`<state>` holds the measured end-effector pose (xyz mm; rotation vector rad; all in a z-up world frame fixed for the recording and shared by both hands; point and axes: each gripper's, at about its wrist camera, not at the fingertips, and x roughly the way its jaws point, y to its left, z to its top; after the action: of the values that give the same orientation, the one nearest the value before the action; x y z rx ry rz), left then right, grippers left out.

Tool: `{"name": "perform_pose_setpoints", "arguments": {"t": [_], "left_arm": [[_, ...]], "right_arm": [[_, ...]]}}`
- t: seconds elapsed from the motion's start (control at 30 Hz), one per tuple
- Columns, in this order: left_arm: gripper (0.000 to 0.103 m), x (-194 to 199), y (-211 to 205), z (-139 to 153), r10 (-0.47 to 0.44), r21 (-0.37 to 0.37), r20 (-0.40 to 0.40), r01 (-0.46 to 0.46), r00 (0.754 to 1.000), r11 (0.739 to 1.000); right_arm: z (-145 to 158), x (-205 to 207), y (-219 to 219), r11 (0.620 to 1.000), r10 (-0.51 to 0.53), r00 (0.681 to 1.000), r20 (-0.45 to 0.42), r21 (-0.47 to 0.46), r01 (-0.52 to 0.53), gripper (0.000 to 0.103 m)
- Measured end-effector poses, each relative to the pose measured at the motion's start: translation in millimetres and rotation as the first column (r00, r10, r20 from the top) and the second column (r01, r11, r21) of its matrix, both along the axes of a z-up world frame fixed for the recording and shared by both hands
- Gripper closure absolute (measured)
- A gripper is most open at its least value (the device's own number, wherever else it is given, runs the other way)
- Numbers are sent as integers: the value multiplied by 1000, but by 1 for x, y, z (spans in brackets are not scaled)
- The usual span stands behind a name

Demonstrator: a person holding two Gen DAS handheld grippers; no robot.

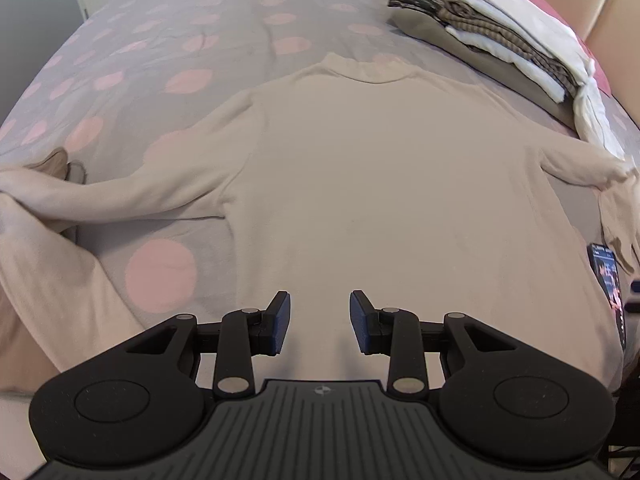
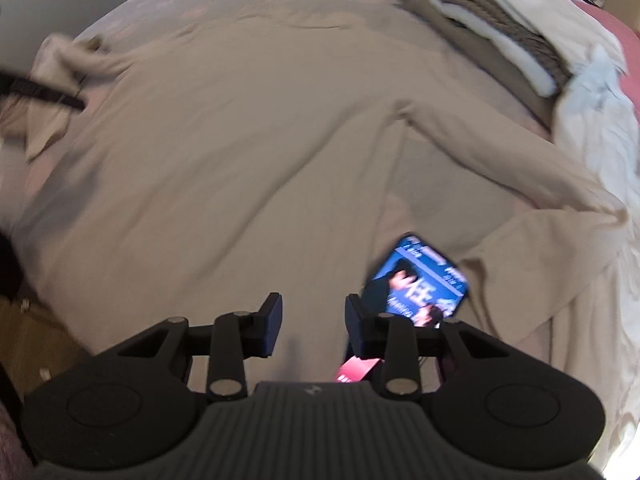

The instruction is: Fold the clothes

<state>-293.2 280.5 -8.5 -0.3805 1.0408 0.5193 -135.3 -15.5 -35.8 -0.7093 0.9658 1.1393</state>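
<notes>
- Lying flat on the dotted bedspread (image 1: 168, 40): cream long-sleeve top (image 1: 360, 184), collar away from the camera, sleeves spread to both sides.
- left gripper (image 1: 320, 320) above the top's hem, jaws partly apart, nothing between them.
- right gripper (image 2: 314, 322) over the top's right side, jaws partly apart, empty; view blurred.
- Phone (image 2: 420, 280), screen lit, on the bed beside the right sleeve.
- Folded stack of clothes (image 1: 500, 40) at far right.
</notes>
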Motion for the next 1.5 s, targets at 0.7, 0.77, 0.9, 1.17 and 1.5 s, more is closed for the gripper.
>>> {"name": "perform_pose_setpoints", "arguments": {"t": [0.7, 0.77, 0.9, 1.17, 1.5], "left_arm": [[72, -2, -29, 7, -55, 37, 20, 54, 998, 998], [72, -4, -28, 6, -49, 36, 26, 49, 998, 998], [72, -7, -27, 4, -39, 33, 21, 38, 999, 999], [72, -9, -28, 4, -40, 34, 25, 39, 999, 999], [72, -9, -35, 6, -57, 35, 27, 56, 998, 998]], "right_arm": [[-59, -104, -32, 673, 720, 669, 182, -419, -610, 56], [-65, -105, -32, 651, 739, 645, 196, -452, -610, 56], [-76, -104, -34, 609, 777, 588, 226, -506, -611, 58], [-66, -103, -36, 566, 811, 532, 241, -552, -613, 94], [-12, -117, -42, 468, 869, 472, 151, -562, -682, 95]]}}
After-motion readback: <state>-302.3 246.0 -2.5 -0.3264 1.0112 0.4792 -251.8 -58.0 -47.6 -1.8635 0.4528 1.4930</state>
